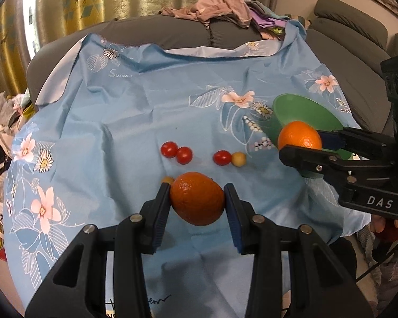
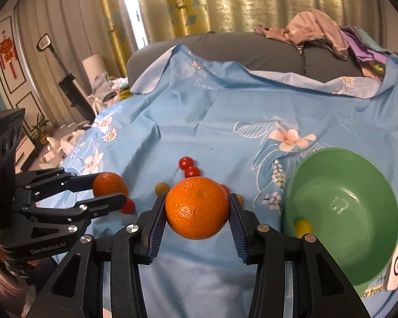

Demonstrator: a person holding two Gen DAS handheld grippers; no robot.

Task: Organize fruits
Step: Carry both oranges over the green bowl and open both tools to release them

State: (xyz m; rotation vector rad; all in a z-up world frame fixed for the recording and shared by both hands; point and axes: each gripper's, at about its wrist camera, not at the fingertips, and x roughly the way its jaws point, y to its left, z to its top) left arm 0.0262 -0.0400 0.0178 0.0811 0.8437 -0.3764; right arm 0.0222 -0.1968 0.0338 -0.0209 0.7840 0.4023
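My left gripper (image 1: 197,188) is shut on a dark orange (image 1: 197,201), held above the blue flowered cloth (image 1: 135,111). My right gripper (image 2: 196,198) is shut on a brighter orange (image 2: 197,209), also lifted off the cloth. In the left wrist view the right gripper (image 1: 301,141) holds its orange (image 1: 299,133) just in front of the green bowl (image 1: 299,108). The right wrist view shows the left gripper (image 2: 111,188) at the left with its orange (image 2: 109,182). The bowl (image 2: 358,185) lies to the right, with one small yellow fruit (image 2: 302,226) inside.
Red cherry tomatoes (image 1: 169,149) (image 1: 184,155) (image 1: 222,157) and a yellow one (image 1: 238,159) lie on the cloth beyond the left gripper; another yellow one (image 1: 168,179) peeks out beside its finger. A grey sofa (image 1: 172,31) with a clothes pile (image 1: 220,5) stands behind.
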